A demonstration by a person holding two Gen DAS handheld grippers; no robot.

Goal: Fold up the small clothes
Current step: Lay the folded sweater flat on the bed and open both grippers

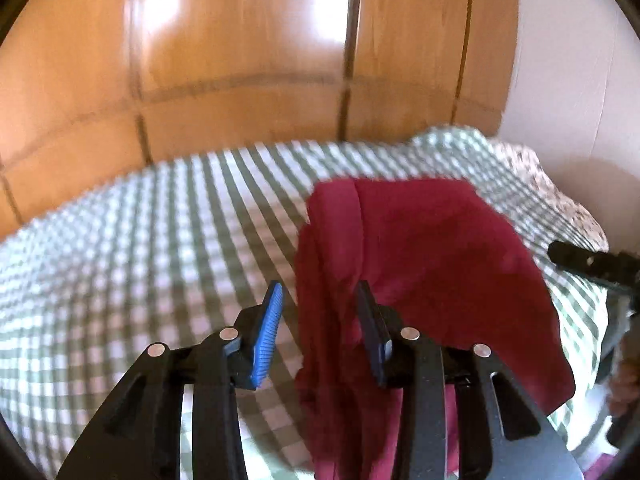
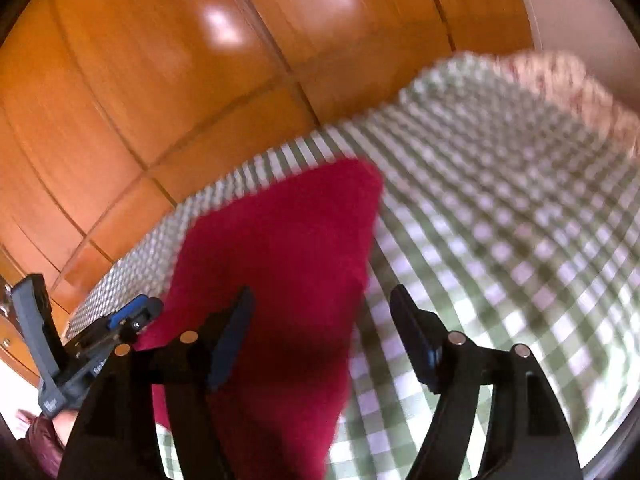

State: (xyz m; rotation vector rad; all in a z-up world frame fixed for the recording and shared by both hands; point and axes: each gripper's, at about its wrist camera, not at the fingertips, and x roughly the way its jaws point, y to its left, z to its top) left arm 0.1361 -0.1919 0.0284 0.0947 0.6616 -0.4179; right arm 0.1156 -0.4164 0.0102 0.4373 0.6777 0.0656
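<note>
Both tongs hover over a bed with their blue-padded jaws apart: the left gripper stands part open, the right gripper wider, and neither pinches anything. Beneath them lies a dark red garment, folded flat on a green-and-white checked bedcover; in the left view one edge shows between the jaws, pads clear of it. Behind the bed runs a glossy orange-brown wooden wardrobe, a pale wall beside it, a flowered pillow at the far corner
</note>
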